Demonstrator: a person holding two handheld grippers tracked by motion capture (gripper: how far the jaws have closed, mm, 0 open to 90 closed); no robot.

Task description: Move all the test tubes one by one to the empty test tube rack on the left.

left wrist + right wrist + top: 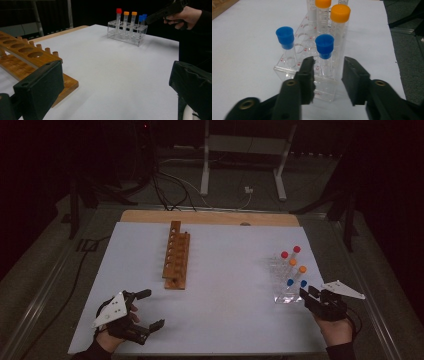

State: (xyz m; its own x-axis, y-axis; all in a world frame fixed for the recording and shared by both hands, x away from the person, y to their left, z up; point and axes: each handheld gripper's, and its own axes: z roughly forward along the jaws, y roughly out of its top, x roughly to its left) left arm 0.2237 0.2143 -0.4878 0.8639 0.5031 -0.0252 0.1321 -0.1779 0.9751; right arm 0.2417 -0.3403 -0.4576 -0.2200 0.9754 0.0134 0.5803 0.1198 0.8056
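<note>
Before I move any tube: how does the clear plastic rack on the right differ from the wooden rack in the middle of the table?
The clear plastic tube rack is see-through and holds capped tubes; the brown wooden tube rack is opaque and its visible holes look empty. The clear rack is short and blocky; the wooden one is long and narrow. The right gripper is at the clear rack; the wooden rack stands apart from both grippers. Both rest on the white tabletop.

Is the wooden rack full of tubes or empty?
Empty. The long brown wooden rack shows bare round holes; the capped tubes stand in the clear plastic rack.
</note>
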